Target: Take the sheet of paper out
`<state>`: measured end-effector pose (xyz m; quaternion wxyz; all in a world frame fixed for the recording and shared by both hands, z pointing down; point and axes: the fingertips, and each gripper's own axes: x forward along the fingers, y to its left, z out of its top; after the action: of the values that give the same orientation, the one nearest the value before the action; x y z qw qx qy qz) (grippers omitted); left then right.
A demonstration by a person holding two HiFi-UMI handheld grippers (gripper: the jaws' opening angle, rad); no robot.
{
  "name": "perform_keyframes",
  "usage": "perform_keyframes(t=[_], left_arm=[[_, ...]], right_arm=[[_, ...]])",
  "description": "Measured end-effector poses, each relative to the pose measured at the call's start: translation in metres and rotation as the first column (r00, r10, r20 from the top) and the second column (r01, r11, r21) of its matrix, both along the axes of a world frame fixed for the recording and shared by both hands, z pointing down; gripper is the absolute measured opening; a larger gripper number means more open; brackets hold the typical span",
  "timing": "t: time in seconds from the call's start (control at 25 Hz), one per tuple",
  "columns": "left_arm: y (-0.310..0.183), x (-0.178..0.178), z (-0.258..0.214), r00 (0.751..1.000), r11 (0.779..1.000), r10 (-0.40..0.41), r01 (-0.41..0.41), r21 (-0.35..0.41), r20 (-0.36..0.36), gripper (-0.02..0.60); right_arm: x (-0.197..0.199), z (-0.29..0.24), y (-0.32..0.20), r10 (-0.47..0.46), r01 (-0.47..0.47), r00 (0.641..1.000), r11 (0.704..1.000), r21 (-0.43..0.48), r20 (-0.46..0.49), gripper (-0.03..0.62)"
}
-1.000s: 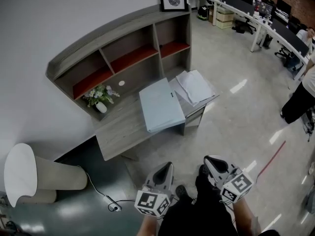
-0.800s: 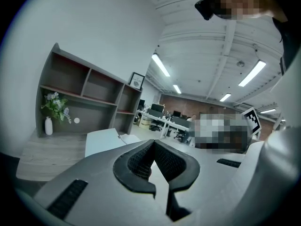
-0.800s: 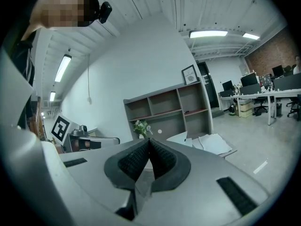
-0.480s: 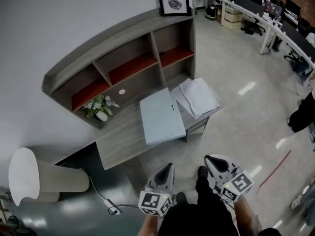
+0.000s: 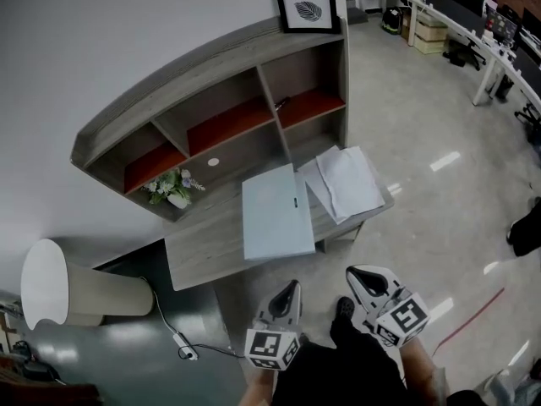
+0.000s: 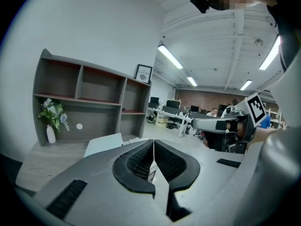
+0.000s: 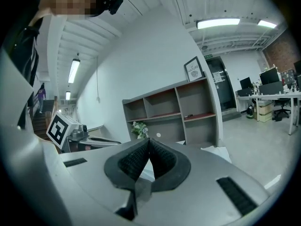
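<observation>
A pale blue folder (image 5: pixel 275 211) lies shut on the wooden desk (image 5: pixel 203 239), and the left gripper view shows it too (image 6: pixel 102 144). White sheets of paper (image 5: pixel 344 182) lie beside it at the desk's right end, partly over the edge. My left gripper (image 5: pixel 287 288) and right gripper (image 5: pixel 358 275) hang side by side over the floor, short of the desk's front edge. Both are shut with nothing between the jaws (image 6: pixel 153 142) (image 7: pixel 148 140).
A shelf unit (image 5: pixel 211 100) rises behind the desk, with a framed print (image 5: pixel 306 0) on top and a small flower vase (image 5: pixel 176 186) at the left. A white-topped stool (image 5: pixel 51 284) and a power strip with its cable (image 5: pixel 182 343) are at the left. Office desks (image 5: pixel 473 24) stand far right.
The desk has drawn nearer and shifted in the head view as I walked toward it. Both grippers stay shut and side by side.
</observation>
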<state>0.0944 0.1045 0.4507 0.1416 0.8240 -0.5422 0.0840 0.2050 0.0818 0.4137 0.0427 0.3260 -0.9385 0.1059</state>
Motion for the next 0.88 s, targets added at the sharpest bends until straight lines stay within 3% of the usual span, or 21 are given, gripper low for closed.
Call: perform_keyframes(t=[0.2,0.44,0.88], left_arm=[[-0.014,0.016,0.021,0.997,0.998,-0.055,0.057,-0.023,0.061,0.014],[-0.024,0.018,0.044,0.987,0.993,-0.099,0.106,-0.049,0.123,0.014],[-0.047,0.001,0.088,0.965,0.991,-0.085,0.107,-0.079,0.250,0.068]], right_arm=[[0.008,0.008,-0.016,-0.070,0.070,0.998,0.998,-0.006,-0.004,0.011],[0.018,0.020,-0.026,-0.086,0.086,0.996,0.995,-0.044,0.004,0.011],[0.011,0.040,-0.030,-0.091,0.090,0.996,0.993,-0.080,-0.006,0.011]])
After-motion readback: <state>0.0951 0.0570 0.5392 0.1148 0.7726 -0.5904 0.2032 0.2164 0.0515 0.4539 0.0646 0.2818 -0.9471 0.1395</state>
